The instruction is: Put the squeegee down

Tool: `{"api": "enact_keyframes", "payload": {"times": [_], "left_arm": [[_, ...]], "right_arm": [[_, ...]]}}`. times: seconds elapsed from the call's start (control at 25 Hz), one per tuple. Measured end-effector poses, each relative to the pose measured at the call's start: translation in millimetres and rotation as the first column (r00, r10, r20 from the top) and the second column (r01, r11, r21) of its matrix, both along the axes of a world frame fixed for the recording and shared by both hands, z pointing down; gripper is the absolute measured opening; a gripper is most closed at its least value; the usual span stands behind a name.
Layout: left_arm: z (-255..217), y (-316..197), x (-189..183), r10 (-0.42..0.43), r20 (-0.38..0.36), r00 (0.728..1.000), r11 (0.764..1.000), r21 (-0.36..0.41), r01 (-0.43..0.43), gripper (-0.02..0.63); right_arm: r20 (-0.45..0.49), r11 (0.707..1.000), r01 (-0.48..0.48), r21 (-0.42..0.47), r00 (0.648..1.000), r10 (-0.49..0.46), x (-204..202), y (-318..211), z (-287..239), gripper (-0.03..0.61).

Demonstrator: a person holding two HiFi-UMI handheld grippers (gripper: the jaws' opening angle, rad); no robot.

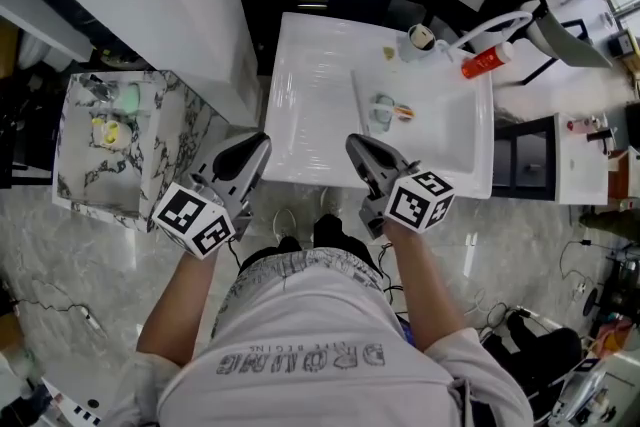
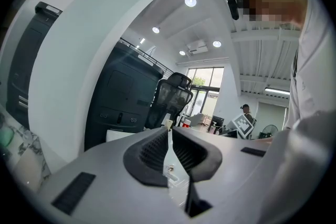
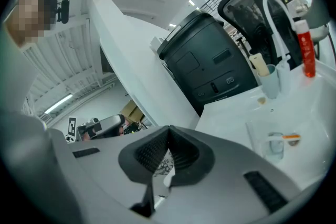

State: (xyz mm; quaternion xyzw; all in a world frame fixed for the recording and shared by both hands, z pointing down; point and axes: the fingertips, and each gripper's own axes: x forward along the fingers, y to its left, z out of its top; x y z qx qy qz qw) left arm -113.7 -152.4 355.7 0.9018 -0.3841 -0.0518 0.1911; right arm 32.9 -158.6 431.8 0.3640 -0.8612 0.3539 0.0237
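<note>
Free to pass over the bare left half of the surface (image 1: pixel 305 105). Blocked at the far right corner by cup (image 1: pixel 421 37), tap (image 1: pixel 492 23) and bottle (image 1: pixel 487 62); mid-basin by the squeegee (image 1: pixel 385 110). Hemmed at left by a white wall (image 1: pixel 170 5).

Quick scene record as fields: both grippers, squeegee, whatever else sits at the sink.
left gripper: shut, empty, near the front edge of the sink
right gripper: shut, empty, near the same edge
squeegee: lying in the sink, free of both grippers
task state: squeegee looks already put down
back of sink: cup beside white faucet; red tube lying by them
left of sink: marble-pattern bin with small items inside
</note>
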Motion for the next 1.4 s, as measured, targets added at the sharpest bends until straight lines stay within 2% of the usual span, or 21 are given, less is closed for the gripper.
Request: {"api": "enact_keyframes", "payload": {"times": [1.16,1.4], "left_arm": [[-4.3,-6.4,4.9,-0.007,-0.002,1.0,1.0,0.002,0.007,0.04],[-2.5,-7.4,7.0,-0.006,-0.008,1.0,1.0,0.003,0.006,0.04]], "right_arm": [[0.028,0.999,0.042,0.022,0.999,-0.043,-5.6,1.6,-5.0,0.006],[0.01,0.999,0.051,0.013,0.999,-0.051,-5.1,1.4,-4.7,0.006]]}}
